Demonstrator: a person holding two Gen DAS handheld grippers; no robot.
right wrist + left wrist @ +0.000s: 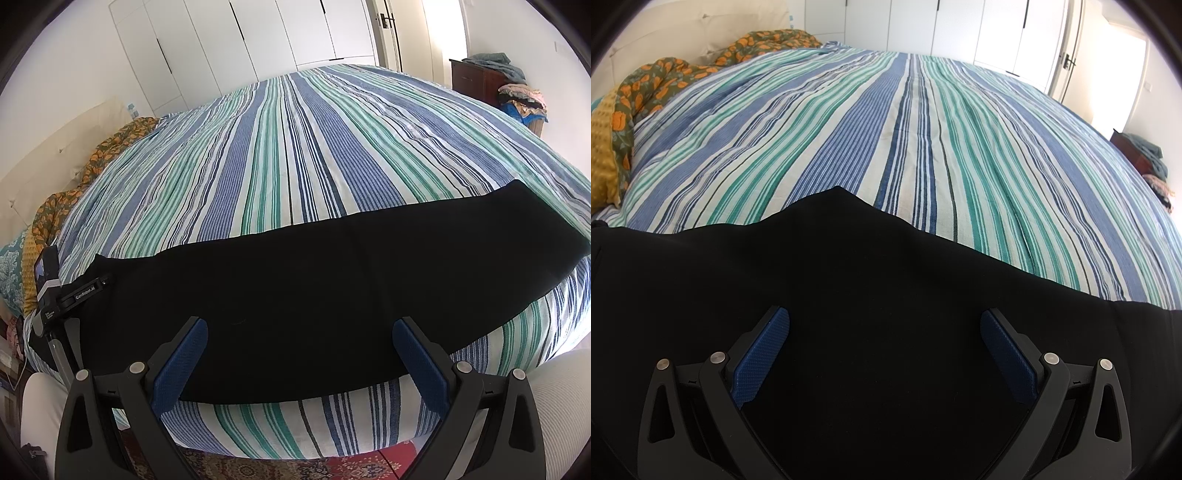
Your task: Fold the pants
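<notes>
Black pants (332, 280) are laid lengthwise along the near edge of the striped bed (295, 155); the left gripper (884, 332) hovers over one end, the right gripper (300, 343) mid-length, both spread apart.

Pants (332, 280) lie along the bedspread's (295, 147) near edge.

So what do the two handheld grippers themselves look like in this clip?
The left gripper and right gripper match: black angular linkage frames with triangular cutouts, silver round pivot pins, and blue cross-hatched finger pads. In the right view, the left gripper's black body carries white "GenRobot.AI" lettering.
</notes>
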